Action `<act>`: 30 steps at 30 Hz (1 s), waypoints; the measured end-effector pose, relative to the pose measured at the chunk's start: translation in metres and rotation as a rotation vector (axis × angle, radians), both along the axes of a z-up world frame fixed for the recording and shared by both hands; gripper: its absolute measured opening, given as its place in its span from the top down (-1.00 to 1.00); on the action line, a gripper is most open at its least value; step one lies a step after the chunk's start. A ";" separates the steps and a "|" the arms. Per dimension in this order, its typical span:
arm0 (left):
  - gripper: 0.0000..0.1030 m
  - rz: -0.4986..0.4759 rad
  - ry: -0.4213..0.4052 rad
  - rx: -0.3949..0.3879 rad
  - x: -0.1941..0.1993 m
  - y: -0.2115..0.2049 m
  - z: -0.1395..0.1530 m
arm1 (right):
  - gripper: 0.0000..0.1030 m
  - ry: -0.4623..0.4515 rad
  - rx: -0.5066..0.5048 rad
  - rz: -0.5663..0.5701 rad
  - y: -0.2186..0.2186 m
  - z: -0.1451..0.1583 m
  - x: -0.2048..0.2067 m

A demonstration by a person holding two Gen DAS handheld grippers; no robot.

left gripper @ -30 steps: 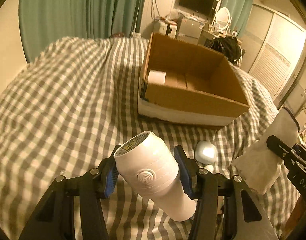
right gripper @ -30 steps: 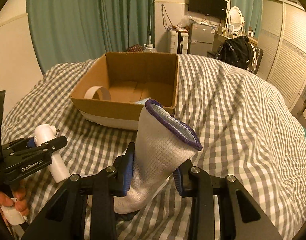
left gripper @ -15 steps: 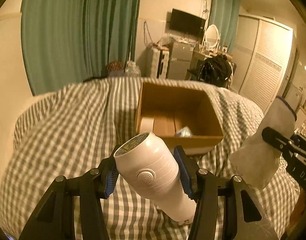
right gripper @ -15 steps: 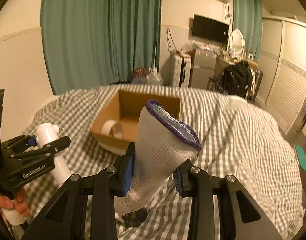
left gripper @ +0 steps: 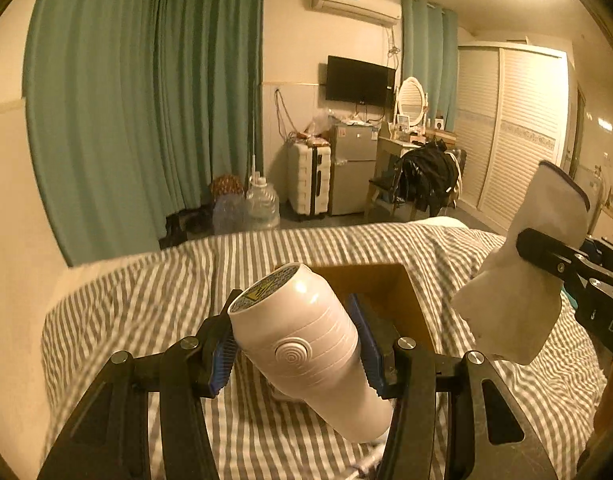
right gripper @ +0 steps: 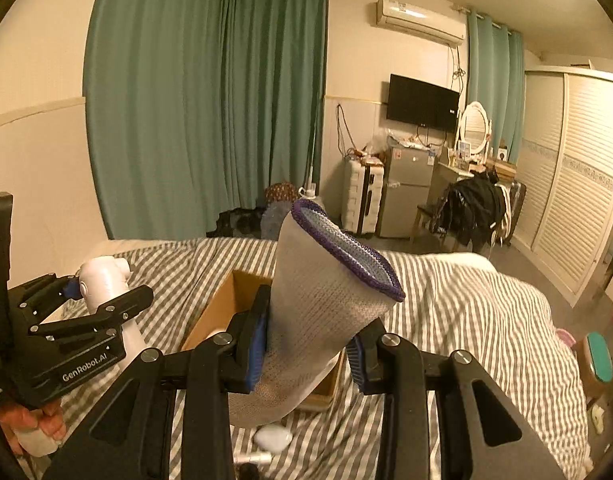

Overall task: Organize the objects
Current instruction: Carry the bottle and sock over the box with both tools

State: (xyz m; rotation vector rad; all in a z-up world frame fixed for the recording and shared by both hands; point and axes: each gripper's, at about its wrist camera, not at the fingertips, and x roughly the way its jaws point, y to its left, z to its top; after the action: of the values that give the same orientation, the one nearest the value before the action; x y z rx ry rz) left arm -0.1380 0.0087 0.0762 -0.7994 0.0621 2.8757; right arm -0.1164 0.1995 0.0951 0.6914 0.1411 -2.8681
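My left gripper (left gripper: 294,344) is shut on a white hair dryer (left gripper: 302,344), barrel pointing up and away, held high above the bed. My right gripper (right gripper: 306,344) is shut on a white sock with a purple cuff (right gripper: 322,300), also lifted. The open cardboard box (left gripper: 386,284) sits on the checked bedspread just beyond and below both grippers; it shows in the right wrist view (right gripper: 222,304) too. The sock (left gripper: 518,284) and right gripper appear at the right of the left wrist view. The hair dryer (right gripper: 106,292) appears at the left of the right wrist view.
A small white rounded object (right gripper: 272,438) and a white stick-like item (right gripper: 252,458) lie on the bedspread (right gripper: 466,320) in front of the box. Beyond the bed are green curtains (left gripper: 146,120), water jugs (left gripper: 262,204), a suitcase, a small fridge and a chair with black clothes.
Both grippers have risen and tilted up with their loads. The box has dropped low in both views and its inside is now mostly hidden.
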 end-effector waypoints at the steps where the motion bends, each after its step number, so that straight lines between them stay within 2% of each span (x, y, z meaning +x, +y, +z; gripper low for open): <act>1: -0.04 -0.001 0.003 -0.006 -0.005 0.004 0.002 | 0.35 0.004 0.004 0.002 -0.002 0.003 -0.008; 9: -0.04 -0.017 -0.003 -0.058 -0.069 0.027 -0.004 | 0.35 -0.004 0.022 0.007 -0.007 0.002 -0.068; 14: -0.04 -0.029 -0.021 -0.079 -0.109 0.038 -0.020 | 0.35 -0.031 0.016 0.006 -0.007 -0.014 -0.109; 21: -0.04 -0.052 -0.078 -0.104 -0.152 0.052 -0.062 | 0.36 -0.098 0.021 0.010 -0.009 -0.057 -0.164; 30: -0.04 -0.077 -0.192 -0.149 -0.180 0.057 -0.132 | 0.36 -0.213 0.066 0.030 -0.011 -0.129 -0.202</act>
State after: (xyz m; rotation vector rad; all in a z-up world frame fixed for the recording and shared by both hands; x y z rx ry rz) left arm -0.3177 0.0652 -0.0562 -1.0719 0.2813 2.7319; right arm -0.3189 0.1881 -0.0343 0.9928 0.2140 -2.7499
